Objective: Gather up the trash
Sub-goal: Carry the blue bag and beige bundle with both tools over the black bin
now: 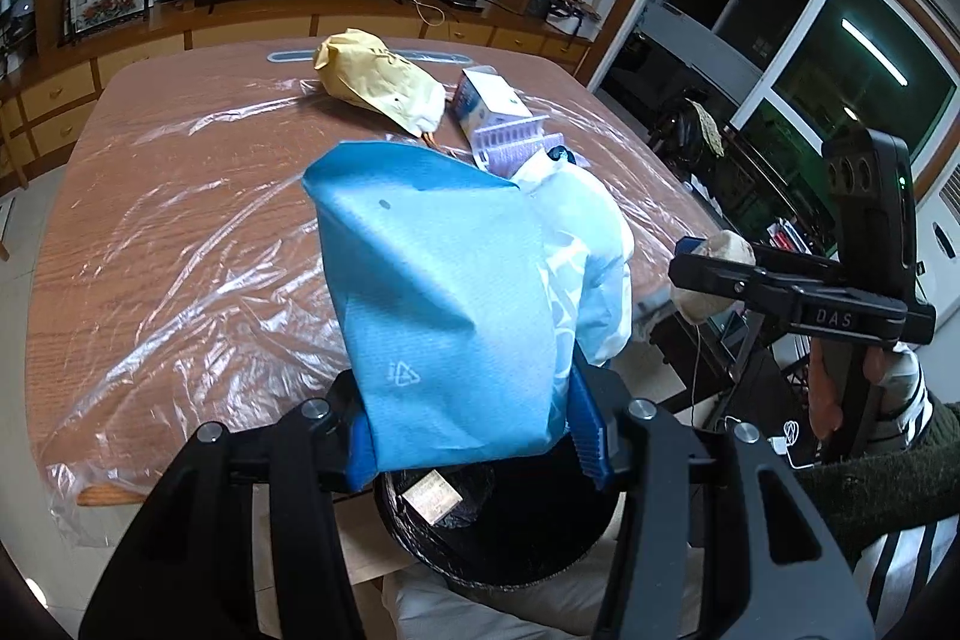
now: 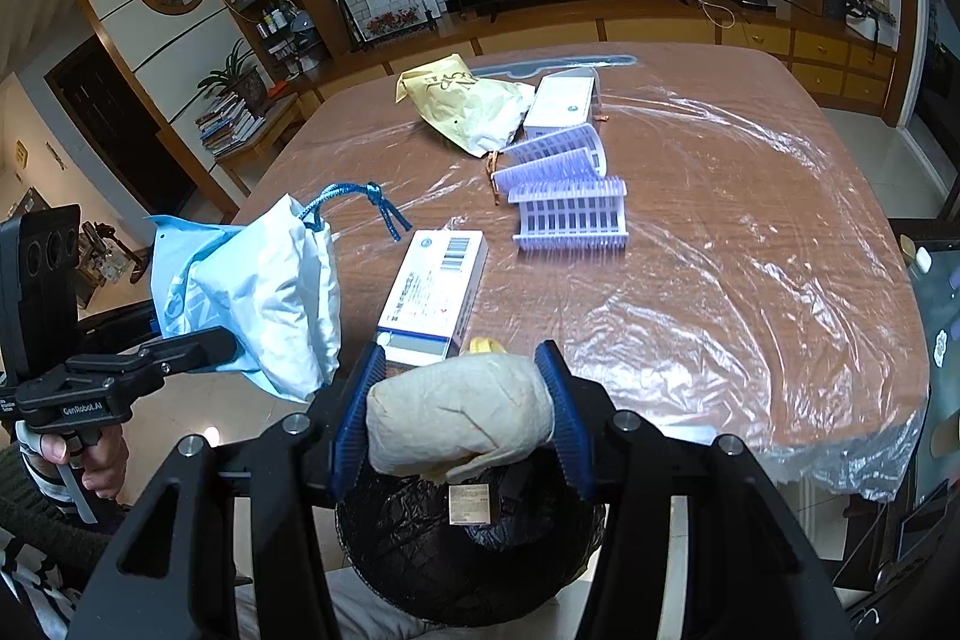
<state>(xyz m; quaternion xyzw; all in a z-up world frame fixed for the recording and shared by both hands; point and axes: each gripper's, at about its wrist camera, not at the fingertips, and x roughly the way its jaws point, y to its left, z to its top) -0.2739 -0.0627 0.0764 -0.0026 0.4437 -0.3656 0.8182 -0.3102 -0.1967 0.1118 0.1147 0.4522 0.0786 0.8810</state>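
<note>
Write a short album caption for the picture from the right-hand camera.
Right tool holds a beige wad above the black-lined bin; boxes and trays wait on the table.

Blue bag point(image 1: 444, 316): crumpled blue-and-white paper, held up above the bin you see below.
Beige wad point(image 2: 459, 415): creased, lifted over your bin.
Bin point(image 2: 420, 550): black-lined, a small receipt inside.
Yellow bag point(image 2: 468, 100): crumpled, lying at your table's far side.
White box point(image 2: 435, 289): lying flat, barcode up.
</note>
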